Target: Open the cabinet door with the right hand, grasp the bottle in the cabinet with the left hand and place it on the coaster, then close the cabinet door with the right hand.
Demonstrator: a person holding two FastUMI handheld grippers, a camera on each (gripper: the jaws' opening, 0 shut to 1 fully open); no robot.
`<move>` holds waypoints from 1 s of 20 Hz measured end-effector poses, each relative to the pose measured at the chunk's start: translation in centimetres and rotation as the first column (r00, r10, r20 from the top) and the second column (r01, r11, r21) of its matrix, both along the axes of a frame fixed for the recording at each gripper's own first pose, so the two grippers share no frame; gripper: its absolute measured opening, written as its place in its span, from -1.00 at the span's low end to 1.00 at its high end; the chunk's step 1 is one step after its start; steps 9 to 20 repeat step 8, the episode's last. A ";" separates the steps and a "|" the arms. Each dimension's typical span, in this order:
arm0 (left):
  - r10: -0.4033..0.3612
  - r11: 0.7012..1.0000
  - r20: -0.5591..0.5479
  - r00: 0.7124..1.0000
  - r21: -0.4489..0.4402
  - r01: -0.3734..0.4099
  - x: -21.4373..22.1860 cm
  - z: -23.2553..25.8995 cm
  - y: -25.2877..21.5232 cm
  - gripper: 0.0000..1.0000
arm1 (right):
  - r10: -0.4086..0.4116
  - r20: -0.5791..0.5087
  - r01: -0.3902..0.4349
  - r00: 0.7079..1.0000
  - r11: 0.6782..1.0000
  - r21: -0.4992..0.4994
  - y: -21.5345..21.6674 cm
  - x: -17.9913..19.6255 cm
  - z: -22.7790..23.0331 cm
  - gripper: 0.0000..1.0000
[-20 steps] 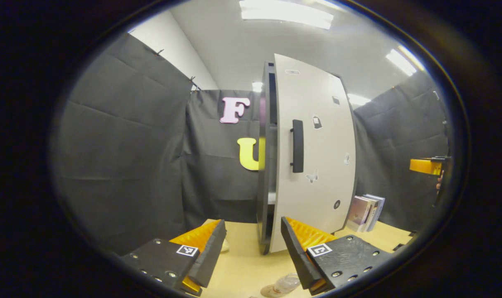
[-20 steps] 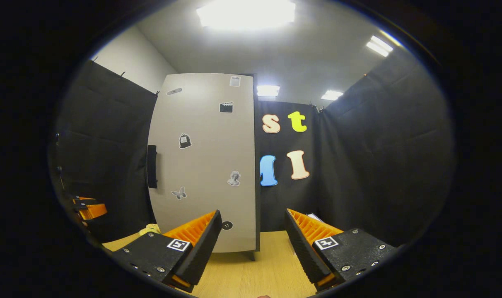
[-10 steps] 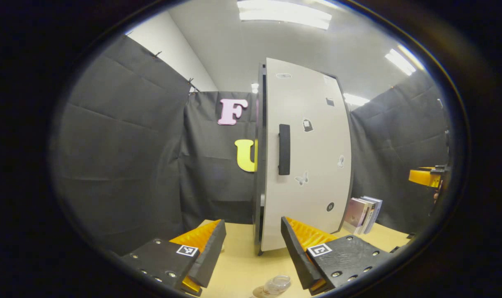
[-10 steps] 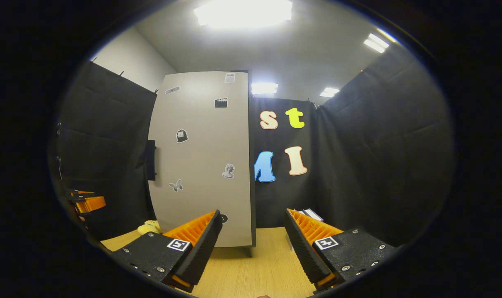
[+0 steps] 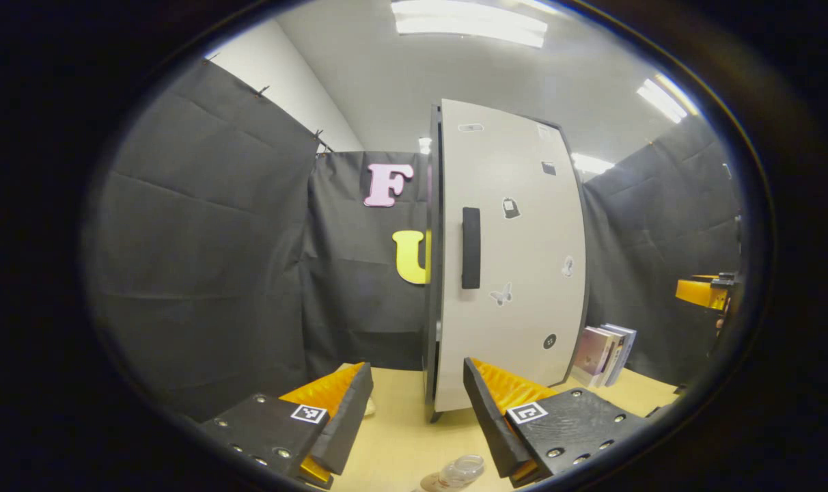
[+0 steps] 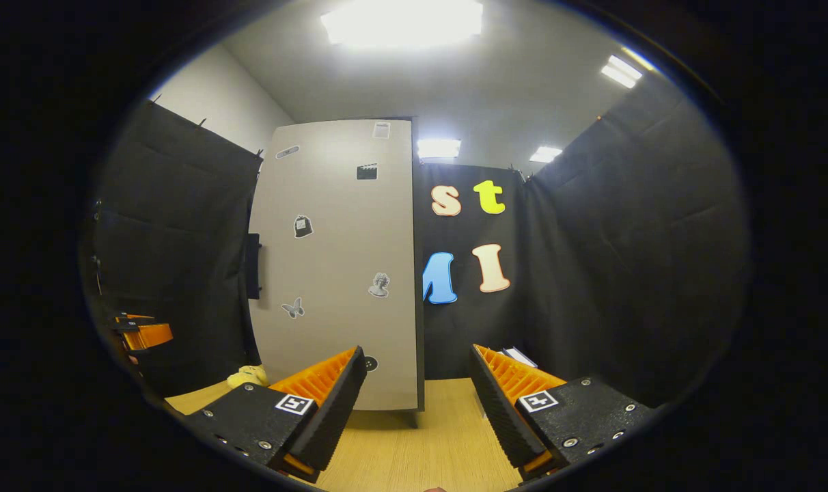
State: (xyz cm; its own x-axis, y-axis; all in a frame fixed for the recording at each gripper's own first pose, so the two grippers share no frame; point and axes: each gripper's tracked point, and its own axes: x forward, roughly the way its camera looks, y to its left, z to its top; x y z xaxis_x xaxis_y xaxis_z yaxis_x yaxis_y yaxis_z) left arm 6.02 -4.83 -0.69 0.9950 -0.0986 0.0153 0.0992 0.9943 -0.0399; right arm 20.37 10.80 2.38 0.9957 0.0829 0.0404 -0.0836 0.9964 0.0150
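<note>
Door (image 5: 516, 260) swung shut; bottle (image 5: 458, 471) below left gripper (image 5: 417, 410).

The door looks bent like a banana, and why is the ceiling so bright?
Left gripper view: the fisheye lens bows the door, though its handle stays sharp. Right gripper view: a ceiling light glares to pure white.

In the right gripper view the right gripper (image 6: 417, 403) hangs above the wooden counter (image 6: 428, 451), its fingers (image 6: 328, 403) spread apart with nothing between them. Ahead stands the cabinet door (image 6: 335, 266), pale and dotted with stickers, its dark handle (image 6: 252, 266) at the left edge. The left gripper (image 6: 141, 335) shows far left, a yellow object (image 6: 246, 376) on the counter near it.
</note>
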 end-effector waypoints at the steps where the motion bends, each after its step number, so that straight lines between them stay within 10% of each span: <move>1: 0.001 1.000 0.000 1.000 0.000 -0.001 0.1 0.0 0.1 0.60 | 0.000 0.000 0.000 1.000 1.000 0.001 0.0 0.1 0.0 0.86; 20: -0.003 1.000 0.002 1.000 0.002 0.003 0.4 -0.2 0.2 0.66 | -0.001 0.003 0.001 1.000 1.000 -0.005 0.2 0.2 0.0 0.86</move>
